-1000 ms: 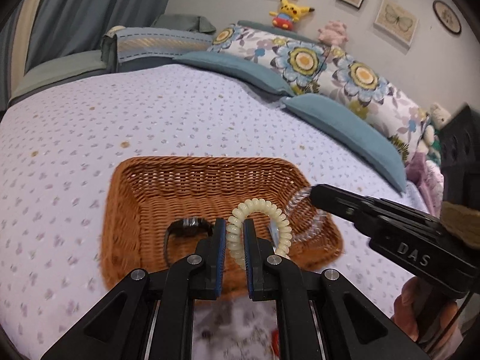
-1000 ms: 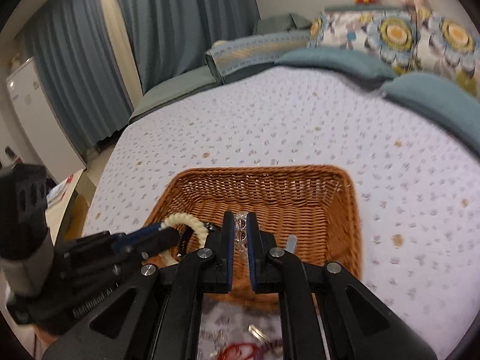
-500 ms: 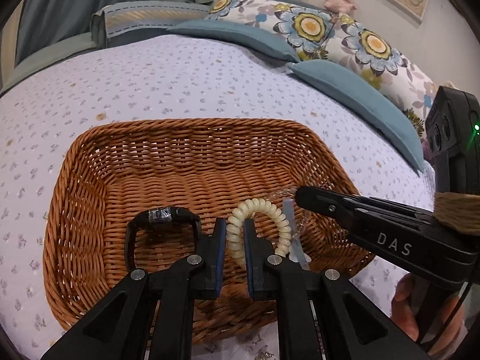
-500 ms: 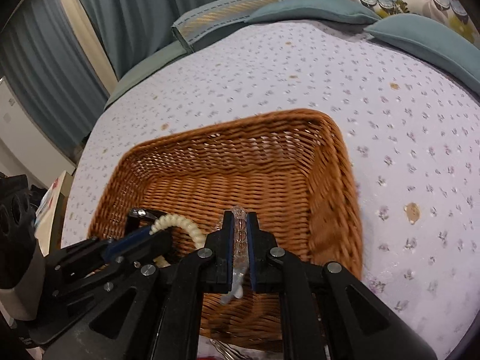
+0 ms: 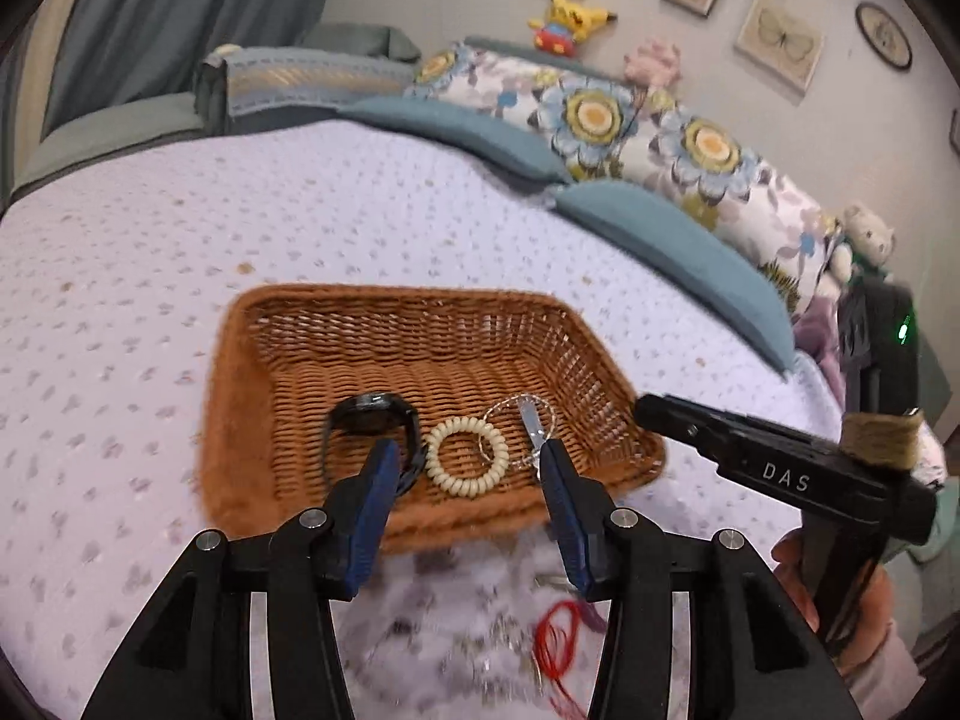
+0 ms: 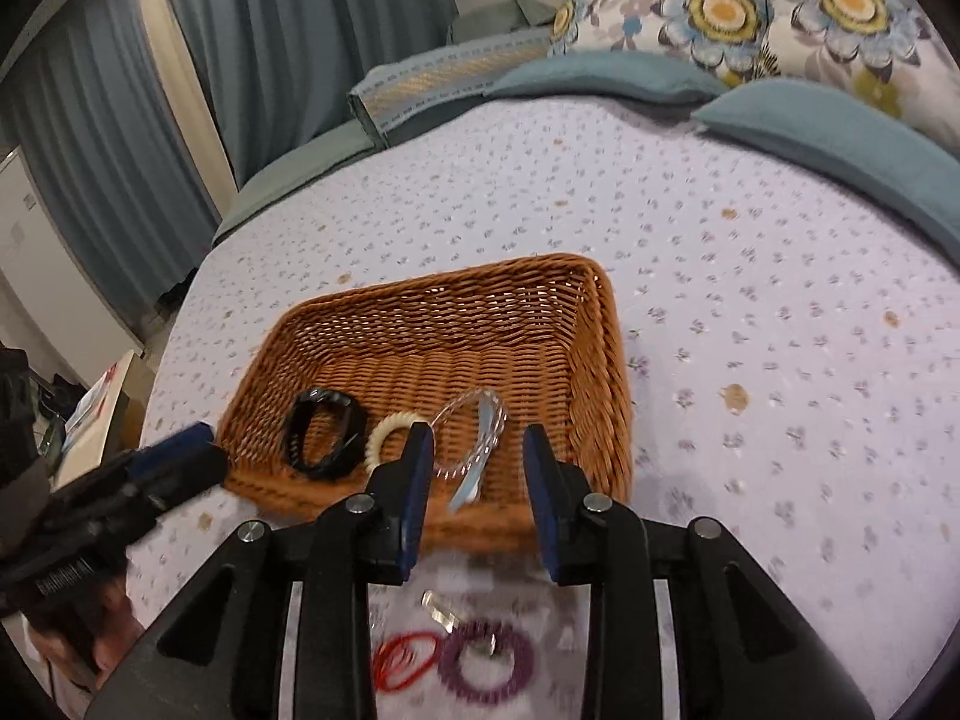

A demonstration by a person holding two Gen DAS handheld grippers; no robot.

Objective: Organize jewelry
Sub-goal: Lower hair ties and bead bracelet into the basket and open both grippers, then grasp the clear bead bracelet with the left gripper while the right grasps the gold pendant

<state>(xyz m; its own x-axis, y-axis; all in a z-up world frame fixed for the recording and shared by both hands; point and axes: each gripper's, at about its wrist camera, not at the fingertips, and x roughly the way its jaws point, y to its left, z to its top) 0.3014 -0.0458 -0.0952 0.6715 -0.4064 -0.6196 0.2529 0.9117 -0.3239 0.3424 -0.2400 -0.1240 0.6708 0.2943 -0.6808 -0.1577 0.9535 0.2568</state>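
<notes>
Both hand-held grippers, left and right, just opened, empty; red cord blurred.

The only lettering that reads clearly is "DAS", in pale capitals on the side of the black right gripper where it crosses the right of the left wrist view. In the right wrist view the left gripper carries a pale printed strip near the left edge (too blurred to read). The framed prints on the wall show nothing legible.
</notes>
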